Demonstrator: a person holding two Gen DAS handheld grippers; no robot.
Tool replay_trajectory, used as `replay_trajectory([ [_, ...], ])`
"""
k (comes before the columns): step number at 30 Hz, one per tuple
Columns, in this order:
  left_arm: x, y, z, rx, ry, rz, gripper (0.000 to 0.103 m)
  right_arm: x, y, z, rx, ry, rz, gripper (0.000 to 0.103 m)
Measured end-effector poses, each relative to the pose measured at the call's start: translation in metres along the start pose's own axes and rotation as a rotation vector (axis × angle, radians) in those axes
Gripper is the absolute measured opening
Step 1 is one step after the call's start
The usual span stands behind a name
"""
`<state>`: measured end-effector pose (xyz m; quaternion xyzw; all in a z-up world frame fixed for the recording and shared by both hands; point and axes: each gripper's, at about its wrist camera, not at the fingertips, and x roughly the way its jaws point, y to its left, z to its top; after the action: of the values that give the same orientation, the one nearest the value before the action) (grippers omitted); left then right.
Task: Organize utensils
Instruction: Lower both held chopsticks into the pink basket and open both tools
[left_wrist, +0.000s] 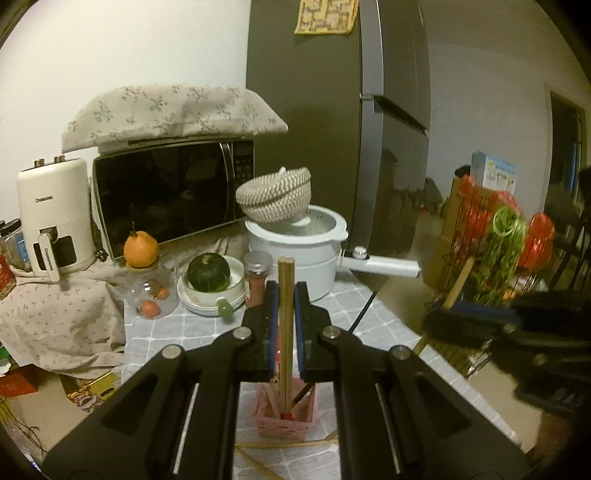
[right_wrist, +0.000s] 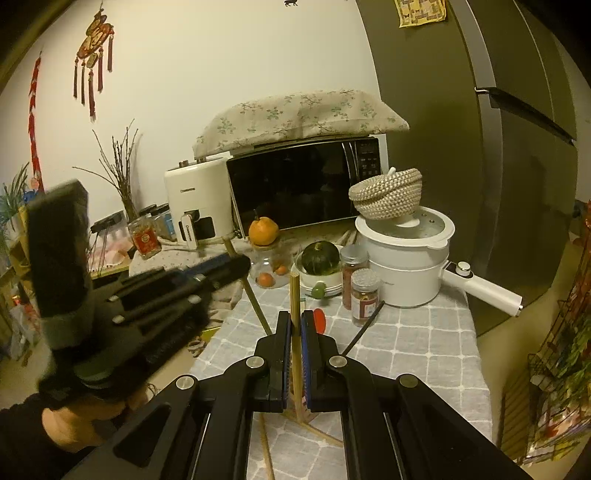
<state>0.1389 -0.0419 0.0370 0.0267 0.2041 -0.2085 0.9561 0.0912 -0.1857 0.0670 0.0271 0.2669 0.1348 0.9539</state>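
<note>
A: Above the pink basket (left_wrist: 283, 413), what does the left tool (left_wrist: 285, 295) have?

B: Its jaws are clamped on a wooden chopstick (left_wrist: 285, 325) that stands upright, with its lower end down in the basket. A dark-handled utensil (left_wrist: 303, 393) leans inside the basket too.

A: Where is the basket?

B: On the checked surface (left_wrist: 207, 328), nearer the camera than the white pot (left_wrist: 295, 254). Loose chopsticks (left_wrist: 280, 445) lie flat on the cloth just in front of the basket.

A: And the right tool (right_wrist: 295, 325)?

B: Closed on another chopstick (right_wrist: 294, 299), also upright, its top rising above the fingertips. In the right wrist view the left tool shows blurred off to the left of it, its stick (right_wrist: 247, 284) slanting.

A: What stands behind the basket?

B: Two spice jars (right_wrist: 364, 297), a stack of bowls (left_wrist: 210, 295) with a green squash (left_wrist: 208, 272) on top, and a microwave (left_wrist: 170, 195) further back.
</note>
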Motion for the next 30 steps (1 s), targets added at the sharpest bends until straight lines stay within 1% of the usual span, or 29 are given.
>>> replay_trajectory([
  [8,0.019,-0.002,-0.009,0.021,0.051,0.016,0.009,-0.001,-0.008,0.007,0.02,-0.016,-0.013,0.005],
  [14,0.028,0.001,-0.013,0.005,0.084,0.011,0.009,0.002,-0.014,0.013,0.039,-0.03,-0.018,0.005],
  [21,0.035,0.002,-0.015,-0.021,0.108,0.003,0.01,0.009,-0.024,0.019,0.075,-0.03,0.001,0.005],
  [23,0.034,0.003,-0.015,-0.021,0.113,-0.003,0.016,0.011,-0.026,0.021,0.083,-0.03,0.007,0.005],
  [27,0.024,0.005,-0.013,-0.01,0.108,0.004,0.021,0.015,-0.027,0.026,0.088,-0.038,0.013,0.005],
  [30,0.012,0.012,-0.011,-0.013,0.107,0.022,0.027,0.019,-0.027,0.031,0.095,-0.051,0.019,0.005],
])
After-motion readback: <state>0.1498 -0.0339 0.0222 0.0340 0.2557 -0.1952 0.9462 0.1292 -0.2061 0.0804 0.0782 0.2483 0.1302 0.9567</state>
